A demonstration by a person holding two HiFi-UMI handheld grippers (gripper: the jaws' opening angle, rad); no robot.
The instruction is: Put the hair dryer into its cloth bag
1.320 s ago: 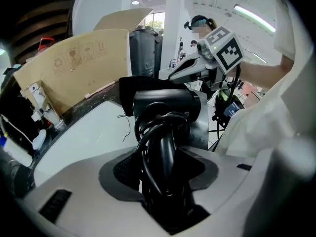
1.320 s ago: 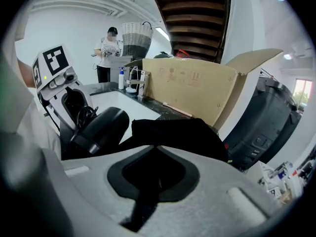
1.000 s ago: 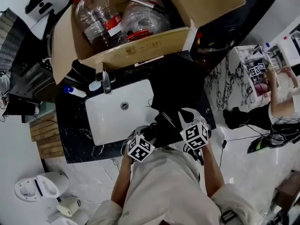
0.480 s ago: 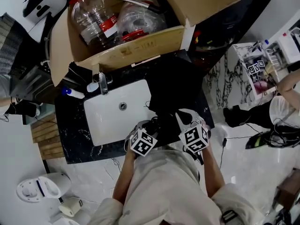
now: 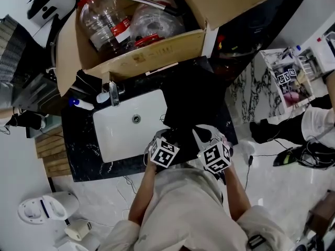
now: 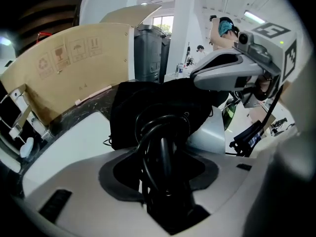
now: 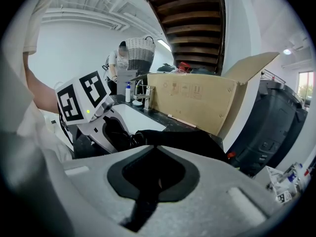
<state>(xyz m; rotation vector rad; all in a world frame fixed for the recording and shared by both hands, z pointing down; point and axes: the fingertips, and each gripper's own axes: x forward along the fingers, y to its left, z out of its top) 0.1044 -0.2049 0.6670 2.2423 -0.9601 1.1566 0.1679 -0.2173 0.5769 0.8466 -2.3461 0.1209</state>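
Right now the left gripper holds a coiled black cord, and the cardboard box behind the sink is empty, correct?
Not quite: the left gripper does hold the coiled black cord, but the cardboard box isn't empty. The head view shows clear plastic bottles inside.

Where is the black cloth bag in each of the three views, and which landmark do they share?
Head view: black cloth bag on the dark counter, right of the white sink.
Left gripper view: centre, behind the coiled cable.
Right gripper view: lower centre, just beyond the fingers.
Shared landmark: cardboard box, behind the bag everywhere.
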